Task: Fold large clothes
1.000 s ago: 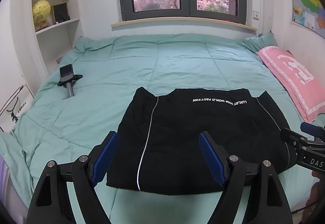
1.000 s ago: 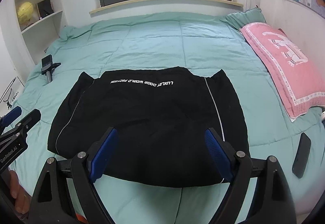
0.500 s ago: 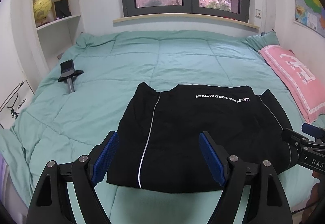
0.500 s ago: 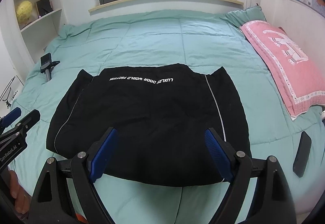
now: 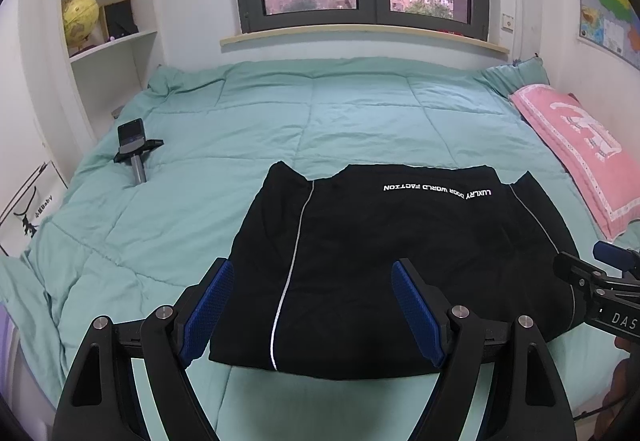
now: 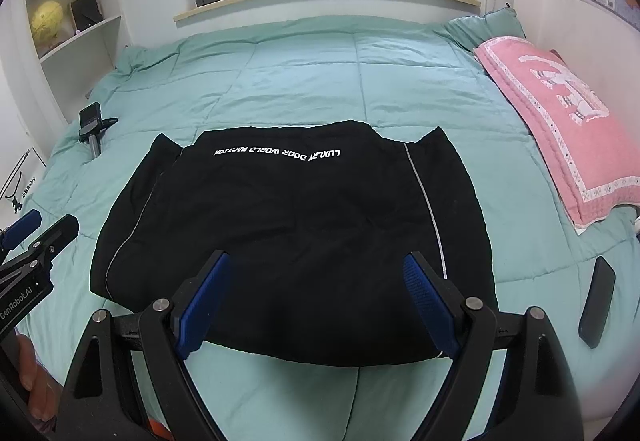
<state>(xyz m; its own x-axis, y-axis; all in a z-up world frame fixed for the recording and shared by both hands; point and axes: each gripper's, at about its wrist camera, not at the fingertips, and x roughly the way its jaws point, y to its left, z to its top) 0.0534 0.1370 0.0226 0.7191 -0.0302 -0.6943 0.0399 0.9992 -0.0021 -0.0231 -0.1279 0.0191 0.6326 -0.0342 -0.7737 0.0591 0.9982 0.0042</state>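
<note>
A black garment (image 5: 400,261) (image 6: 288,233) with white side piping and upside-down white lettering lies folded flat on the teal quilt (image 5: 340,121) (image 6: 320,81). My left gripper (image 5: 312,281) hovers open over its near left part, nothing between the blue pads. My right gripper (image 6: 316,277) hovers open over the near right part, also holding nothing. Each gripper shows at the edge of the other's view: the right gripper's tip (image 5: 592,281) at the right edge, the left gripper's tip (image 6: 36,237) at the left edge.
A pink pillow (image 5: 580,145) (image 6: 560,121) lies along the right wall. A phone on a small stand (image 5: 134,149) (image 6: 94,125) rests on the quilt at left. A dark flat device (image 6: 598,301) lies near the right bed edge. Shelves (image 5: 108,21) stand at left.
</note>
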